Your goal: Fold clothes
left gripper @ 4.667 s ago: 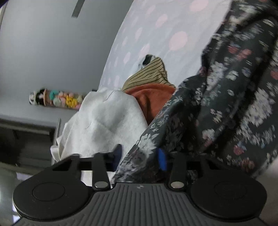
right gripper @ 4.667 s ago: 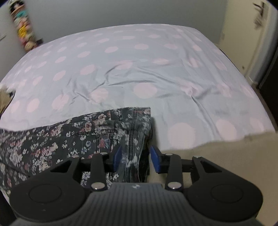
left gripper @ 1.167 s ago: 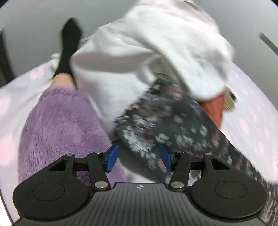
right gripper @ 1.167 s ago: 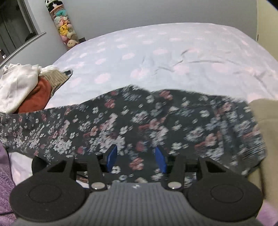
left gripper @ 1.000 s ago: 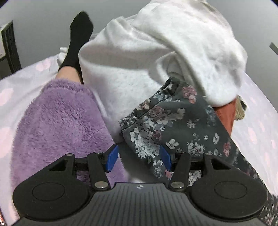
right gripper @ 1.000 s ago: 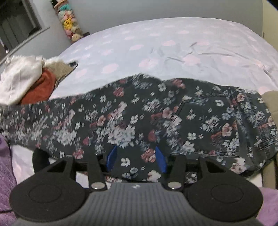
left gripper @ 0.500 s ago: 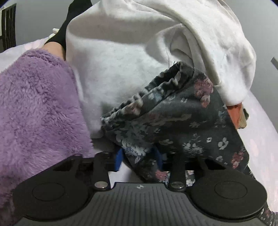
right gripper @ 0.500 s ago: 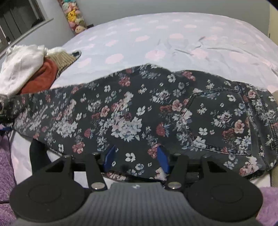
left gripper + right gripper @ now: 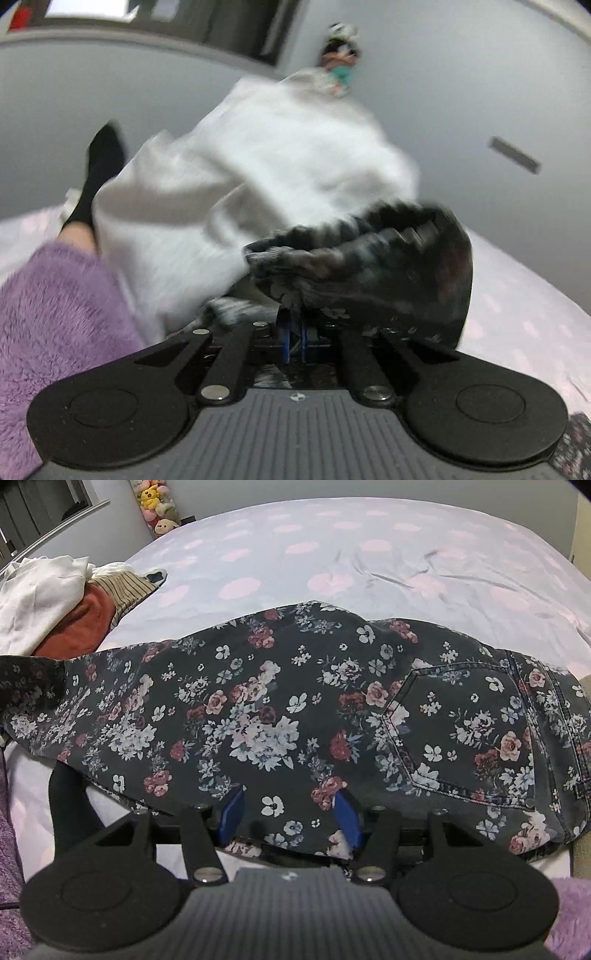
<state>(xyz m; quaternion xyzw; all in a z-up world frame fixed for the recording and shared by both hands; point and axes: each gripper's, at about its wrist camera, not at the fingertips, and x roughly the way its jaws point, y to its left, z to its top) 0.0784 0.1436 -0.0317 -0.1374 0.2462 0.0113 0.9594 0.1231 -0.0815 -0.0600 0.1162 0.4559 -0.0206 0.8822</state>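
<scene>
- A dark window and a grey wall are at the far left of the right wrist view.
- A stack of soft toys stands in the corner by the bed.
- A pile of clothes sits on the left side of the bed: a white top, a rust-red one and a striped one.
- The bed has a pale sheet with pink dots and some wrinkles.
- The flowery trousers lie flat across the near edge of the bed, with the back pocket on the right.
- The left tongs have just been closing, and now they pinch the gathered end of the flowery trousers. That view is blurry.
- The right tongs are partly open. The blue pads stand on each side of the trousers' near edge and do not press it.
- A fluffy purple sleeve and a black sock show at the left of the left wrist view.
</scene>
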